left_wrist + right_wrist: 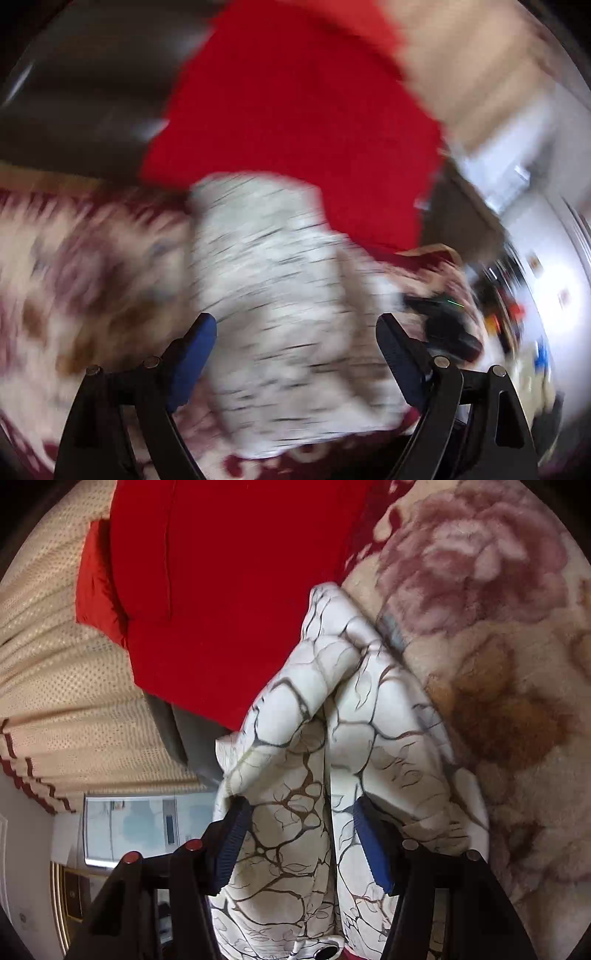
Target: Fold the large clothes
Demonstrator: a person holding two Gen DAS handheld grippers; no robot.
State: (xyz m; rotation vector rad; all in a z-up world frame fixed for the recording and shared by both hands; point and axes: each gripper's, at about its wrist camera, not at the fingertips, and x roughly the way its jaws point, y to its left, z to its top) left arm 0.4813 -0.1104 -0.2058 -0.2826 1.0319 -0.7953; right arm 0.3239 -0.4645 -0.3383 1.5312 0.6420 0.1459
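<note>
Left wrist: blurred, left tongs (pixel 295 334) spread wide, nothing gripped, white garment (pixel 280 295) lying beyond on the floral blanket (pixel 74 266), red cloth (pixel 295 129) behind | Right wrist: right tongs (pixel 301 830) part-open, garment (pixel 325 738) bunched between the pads (pixel 369 842), whether they pinch it I cannot tell, blanket (pixel 498 664) right, red cloth (pixel 221 590) above

The left gripper (pixel 295 328) has two black plastic arms that curve outward like tongs, each ending in a finger faced with a blue pad (pixel 195 358). Round metal-coloured screw heads sit on the joints of its linkage. The right gripper (pixel 301 827) has the same black frame and blue ribbed pads (pixel 373 849). The two screw heads on its left linkage look red, while those on its right are dull grey.
</note>
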